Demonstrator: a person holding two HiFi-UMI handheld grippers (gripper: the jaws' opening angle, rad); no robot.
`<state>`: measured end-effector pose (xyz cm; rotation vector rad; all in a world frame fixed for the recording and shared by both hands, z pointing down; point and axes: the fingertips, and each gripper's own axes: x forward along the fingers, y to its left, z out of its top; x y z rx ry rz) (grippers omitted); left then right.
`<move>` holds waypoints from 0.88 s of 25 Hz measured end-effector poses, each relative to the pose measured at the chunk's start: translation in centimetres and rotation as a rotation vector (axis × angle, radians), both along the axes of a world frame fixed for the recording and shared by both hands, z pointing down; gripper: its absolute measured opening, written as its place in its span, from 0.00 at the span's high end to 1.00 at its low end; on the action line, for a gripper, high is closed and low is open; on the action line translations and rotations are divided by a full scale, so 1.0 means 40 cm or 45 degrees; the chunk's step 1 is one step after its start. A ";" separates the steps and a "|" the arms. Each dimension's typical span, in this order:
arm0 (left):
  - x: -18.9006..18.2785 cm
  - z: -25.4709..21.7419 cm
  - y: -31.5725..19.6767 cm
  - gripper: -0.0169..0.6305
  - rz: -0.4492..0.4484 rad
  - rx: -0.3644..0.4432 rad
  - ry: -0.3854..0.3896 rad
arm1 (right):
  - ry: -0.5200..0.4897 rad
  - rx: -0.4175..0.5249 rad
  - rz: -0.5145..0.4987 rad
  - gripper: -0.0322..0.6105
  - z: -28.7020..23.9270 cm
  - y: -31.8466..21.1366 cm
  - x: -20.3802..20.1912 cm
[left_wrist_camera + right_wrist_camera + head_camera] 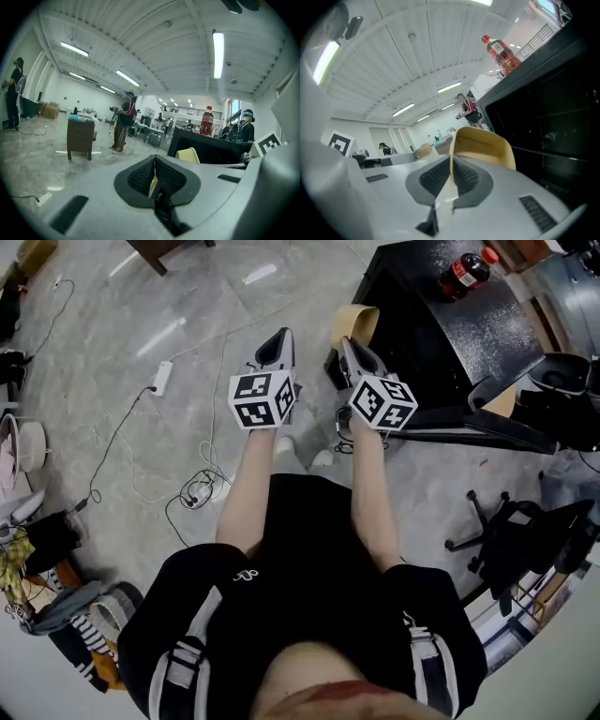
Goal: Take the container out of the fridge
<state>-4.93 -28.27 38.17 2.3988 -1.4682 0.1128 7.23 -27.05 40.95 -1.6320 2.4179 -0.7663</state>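
Observation:
A tan, open-topped container (pixel 356 322) hangs in front of the black fridge (pixel 441 334), held by the rim in my right gripper (pixel 349 345). The right gripper view shows the container (pixel 480 145) with its wall running down between the closed pads of the right gripper (pixel 451 164), and the fridge's dark front (pixel 553 126) just beyond. My left gripper (pixel 275 345) is held level beside it, shut with nothing in it (pixel 154 161). From the left gripper view the container (pixel 188 155) shows to the right, before the fridge (pixel 206 150).
A cola bottle (pixel 466 272) stands on top of the fridge. A black panel (pixel 478 427) juts out low beside it. An office chair (pixel 525 531) is at the right. Cables and a power strip (pixel 161 378) lie on the floor at the left. Other people stand beyond a wooden stand (pixel 79 136).

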 end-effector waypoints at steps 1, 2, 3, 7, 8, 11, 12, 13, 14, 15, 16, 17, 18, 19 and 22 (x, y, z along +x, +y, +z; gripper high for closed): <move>-0.004 -0.016 0.000 0.96 -0.002 0.019 0.001 | -0.002 0.025 -0.013 0.92 -0.019 -0.003 -0.006; -0.007 -0.030 -0.001 0.96 -0.004 0.037 0.003 | -0.001 0.047 -0.024 0.92 -0.036 -0.006 -0.010; -0.010 -0.043 -0.001 0.96 -0.005 0.053 0.004 | 0.005 0.066 -0.033 0.92 -0.051 -0.009 -0.014; -0.024 -0.084 -0.003 0.96 -0.012 0.099 0.009 | 0.056 0.124 -0.070 0.92 -0.096 -0.018 -0.038; -0.026 -0.091 -0.003 0.96 -0.011 0.107 0.011 | 0.074 0.137 -0.077 0.92 -0.105 -0.019 -0.043; -0.027 -0.108 -0.005 0.96 -0.002 0.127 0.011 | 0.115 0.171 -0.086 0.92 -0.126 -0.021 -0.053; -0.026 -0.112 -0.005 0.96 0.003 0.132 0.009 | 0.120 0.179 -0.084 0.92 -0.133 -0.021 -0.053; -0.025 -0.116 -0.003 0.96 0.008 0.137 0.007 | 0.125 0.186 -0.081 0.92 -0.138 -0.019 -0.053; -0.024 -0.118 -0.001 0.96 0.011 0.140 0.006 | 0.130 0.191 -0.077 0.92 -0.142 -0.017 -0.051; -0.025 -0.120 0.001 0.96 0.013 0.141 0.007 | 0.135 0.194 -0.073 0.92 -0.145 -0.015 -0.050; -0.026 -0.121 0.002 0.96 0.014 0.141 0.009 | 0.139 0.195 -0.068 0.92 -0.146 -0.013 -0.048; -0.025 -0.122 0.002 0.96 0.016 0.141 0.014 | 0.144 0.195 -0.063 0.92 -0.146 -0.013 -0.045; -0.024 -0.122 0.001 0.96 0.018 0.141 0.018 | 0.152 0.194 -0.058 0.92 -0.143 -0.013 -0.040; -0.020 -0.123 -0.002 0.96 0.021 0.143 0.020 | 0.162 0.192 -0.053 0.92 -0.141 -0.014 -0.036; -0.010 -0.120 -0.009 0.96 0.034 0.144 0.019 | 0.178 0.190 -0.040 0.92 -0.135 -0.019 -0.024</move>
